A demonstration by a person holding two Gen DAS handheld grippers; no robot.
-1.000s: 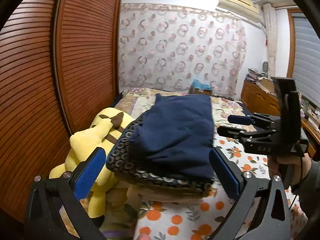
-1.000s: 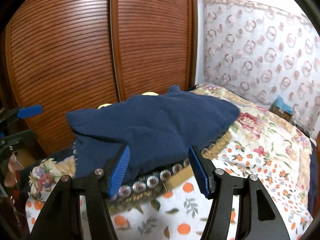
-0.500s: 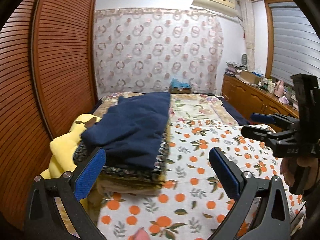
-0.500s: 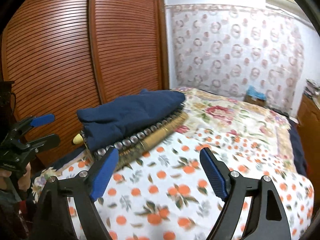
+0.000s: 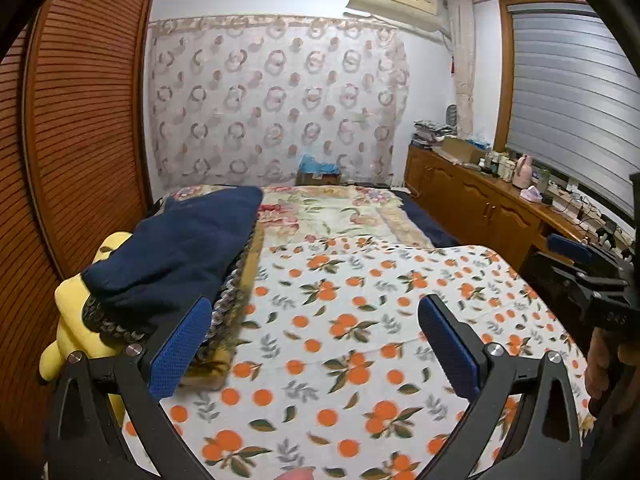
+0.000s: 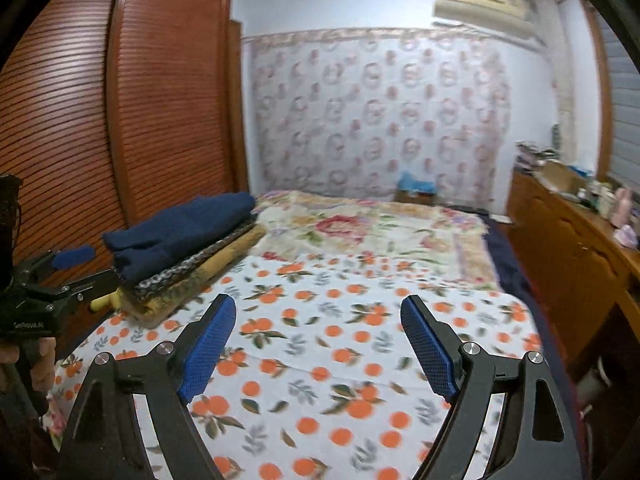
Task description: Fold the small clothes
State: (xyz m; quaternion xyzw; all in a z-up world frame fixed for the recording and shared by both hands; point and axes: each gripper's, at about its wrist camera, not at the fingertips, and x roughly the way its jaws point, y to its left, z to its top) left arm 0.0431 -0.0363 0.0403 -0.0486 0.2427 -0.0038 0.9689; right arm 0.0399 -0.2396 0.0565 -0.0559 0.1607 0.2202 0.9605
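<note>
We hold two claws above the bed [image 5: 360, 360], which is covered with a white sheet printed with oranges. The left claw [image 5: 316, 344] has its blue pads [image 5: 180, 354] wide apart and nothing is between them; under it we see only the orange-print sheet. The right claw [image 6: 316, 344] also stands wide apart with nothing between its pads. Its jaws have just been opening.

The folded clothes [image 5: 176, 256] lie in a stack on the left side of the bed, near the wooden wardrobe [image 5: 80, 120]. A dark blue garment is on top, then a dark piece with a pattern of rings [image 6: 180, 272], then a yellowish piece at the bottom. A yellow plush toy [image 5: 76, 332] lies just beside the stack, partly under it. Neither claw touches the stack.

In the right wrist view, the left claw [image 6: 92, 268] shows at the left edge, close to the stack. In the left wrist view, the right claw [image 5: 560, 256] shows at the right edge.
</note>
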